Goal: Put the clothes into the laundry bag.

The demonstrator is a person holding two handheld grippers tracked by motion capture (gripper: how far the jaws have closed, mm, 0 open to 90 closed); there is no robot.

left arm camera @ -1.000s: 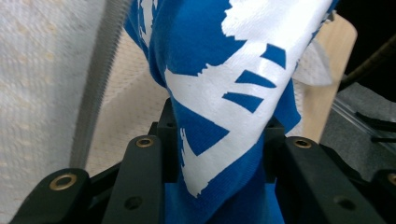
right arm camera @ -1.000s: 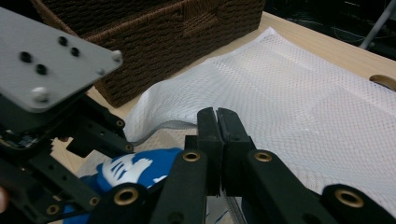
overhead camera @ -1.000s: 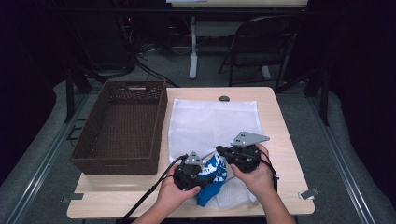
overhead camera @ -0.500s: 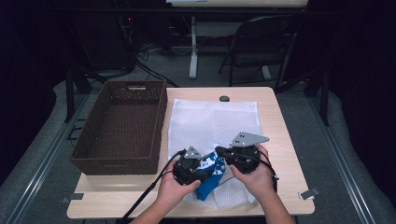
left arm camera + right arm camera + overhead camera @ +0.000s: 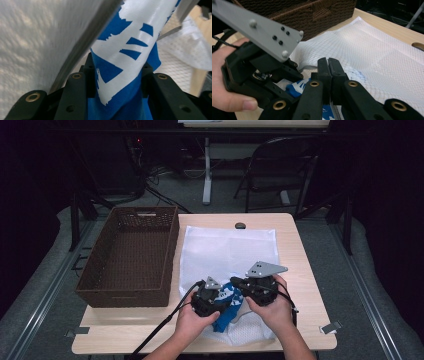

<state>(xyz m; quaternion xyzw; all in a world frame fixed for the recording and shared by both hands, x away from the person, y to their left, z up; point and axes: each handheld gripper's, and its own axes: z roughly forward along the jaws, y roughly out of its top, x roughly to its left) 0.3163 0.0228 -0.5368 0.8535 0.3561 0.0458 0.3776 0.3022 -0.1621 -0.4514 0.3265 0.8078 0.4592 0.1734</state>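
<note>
Near table edge: blue cloth (image 5: 226, 312) with white print, bunched between two grippers, lying at the open end of a white mesh bag (image 5: 227, 252).

Left gripper (image 5: 210, 299): jaws clamped on the blue cloth.

Right gripper (image 5: 257, 287): jaws pressed together; whether they pinch the mesh bag's edge cannot be told.

Farther left: brown wicker basket (image 5: 127, 292) on the table (image 5: 305, 270).

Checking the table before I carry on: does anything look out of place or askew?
Nothing looks damaged or spilled. The blue cloth is bunched and half out of the white mesh bag, gripped in the left tool. The bag's near end is rumpled. The brown basket sits square on the table.
</note>
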